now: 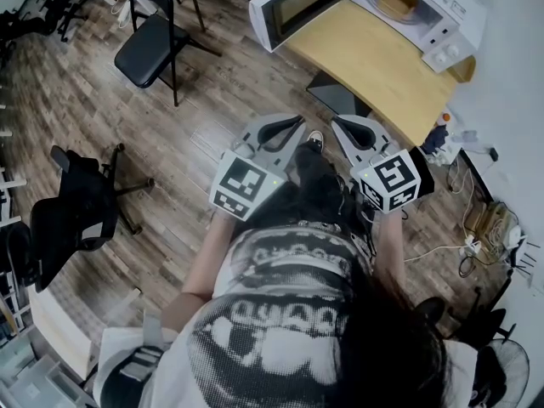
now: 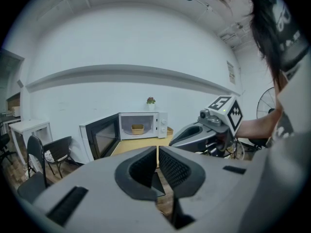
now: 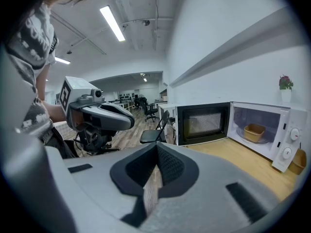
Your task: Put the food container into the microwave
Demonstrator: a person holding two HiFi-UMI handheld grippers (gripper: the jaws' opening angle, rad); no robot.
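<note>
A tan food container (image 1: 393,0) sits on the turntable inside the white microwave (image 1: 442,19), whose door (image 1: 297,5) stands swung open to the left. The microwave rests on a wooden table (image 1: 374,58). I hold both grippers in front of my body over the floor, well short of the table. My left gripper (image 1: 285,128) is shut with nothing in it, and so is my right gripper (image 1: 350,127). In the left gripper view the container (image 2: 137,128) shows far beyond the closed left gripper (image 2: 158,148). The right gripper view shows the container (image 3: 254,132) past the closed right gripper (image 3: 156,147).
A black folding chair (image 1: 153,36) stands on the wood floor left of the table. An office chair (image 1: 72,215) is at the far left. Cables and a power strip (image 1: 476,236) lie at the right. A small plant (image 3: 285,83) tops the microwave, with a basket (image 3: 297,161) beside it.
</note>
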